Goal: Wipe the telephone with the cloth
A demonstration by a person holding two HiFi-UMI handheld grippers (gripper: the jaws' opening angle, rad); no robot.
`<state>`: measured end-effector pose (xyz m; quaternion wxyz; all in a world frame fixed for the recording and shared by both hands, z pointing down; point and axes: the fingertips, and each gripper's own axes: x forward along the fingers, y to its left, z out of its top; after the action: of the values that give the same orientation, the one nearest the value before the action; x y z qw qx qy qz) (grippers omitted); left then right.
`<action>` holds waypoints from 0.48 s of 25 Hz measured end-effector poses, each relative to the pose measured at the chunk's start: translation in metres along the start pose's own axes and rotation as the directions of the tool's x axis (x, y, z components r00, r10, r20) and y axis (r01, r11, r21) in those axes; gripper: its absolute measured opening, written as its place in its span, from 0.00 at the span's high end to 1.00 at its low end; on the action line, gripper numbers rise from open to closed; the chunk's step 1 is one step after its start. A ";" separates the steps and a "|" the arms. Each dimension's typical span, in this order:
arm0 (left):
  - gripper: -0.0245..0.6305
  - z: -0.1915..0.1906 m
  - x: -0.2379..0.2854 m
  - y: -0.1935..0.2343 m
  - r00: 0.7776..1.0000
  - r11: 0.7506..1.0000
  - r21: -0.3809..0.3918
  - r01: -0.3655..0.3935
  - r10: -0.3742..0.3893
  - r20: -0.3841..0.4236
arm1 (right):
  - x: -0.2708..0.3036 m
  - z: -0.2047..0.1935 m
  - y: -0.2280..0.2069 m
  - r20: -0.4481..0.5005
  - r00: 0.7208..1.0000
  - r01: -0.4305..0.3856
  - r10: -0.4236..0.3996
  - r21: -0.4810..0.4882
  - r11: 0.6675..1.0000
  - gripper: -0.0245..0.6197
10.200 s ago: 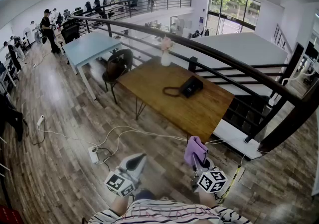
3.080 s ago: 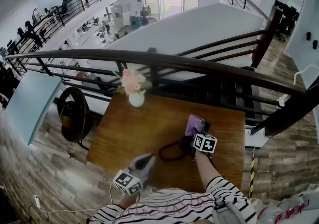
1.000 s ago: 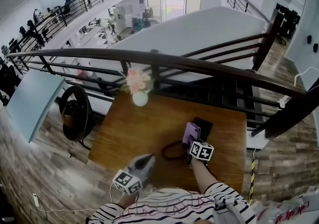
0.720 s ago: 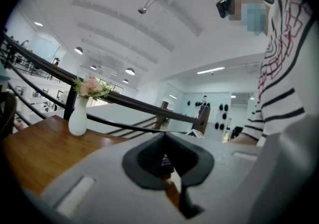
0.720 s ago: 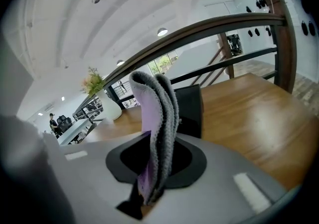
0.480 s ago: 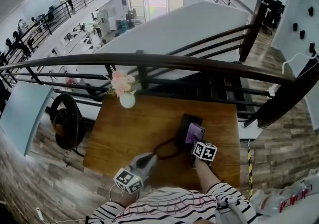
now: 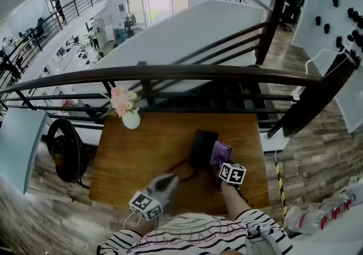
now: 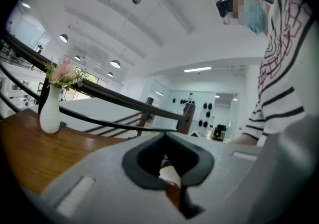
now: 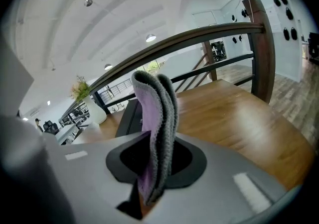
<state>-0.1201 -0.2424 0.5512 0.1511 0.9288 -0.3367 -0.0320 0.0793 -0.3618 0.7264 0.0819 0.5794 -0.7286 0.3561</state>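
- Head view: the telephone (image 7: 202, 145), black, sits on the wooden table (image 7: 142, 157), right of the table's centre.
- The cloth (image 7: 220, 152), purple, meets the telephone's 3 o'clock edge. The right gripper (image 7: 220, 163) holds it from 6 o'clock.
- The right marker cube (image 7: 232, 173) carries black-and-white square patterns only.
- The left gripper (image 7: 168, 179) is at 7 o'clock from the telephone, near the table's front edge and well apart from the telephone.
- A dark cord (image 7: 180, 166) loops from the telephone toward 7 o'clock.
- A white vase (image 7: 131, 119) of pink flowers stands at 10 o'clock from the telephone, beside the dark railing (image 7: 170, 71).
- Left gripper view: the left gripper (image 8: 172, 178) has its jaws closed together, with nothing clamped. The vase (image 8: 50, 111) stands at 9 o'clock.
- Right gripper view: the right gripper (image 9: 154, 168) has its jaws clamped on the folded cloth (image 9: 157, 118), which stands upright, grey outside and purple inside.
- The telephone (image 9: 128, 117) lies at 10 o'clock from the cloth.
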 end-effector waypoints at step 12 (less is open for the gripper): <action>0.96 0.002 -0.010 0.005 1.000 1.000 0.001 -0.011 0.011 0.009 | -0.006 -0.003 0.066 0.026 0.989 -0.144 0.145 -0.022 0.989 0.87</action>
<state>-0.1313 -0.2406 0.5509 0.1493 0.9268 -0.3427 -0.0354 0.0210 -0.3507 0.6978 0.0516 0.5290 -0.7732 0.3460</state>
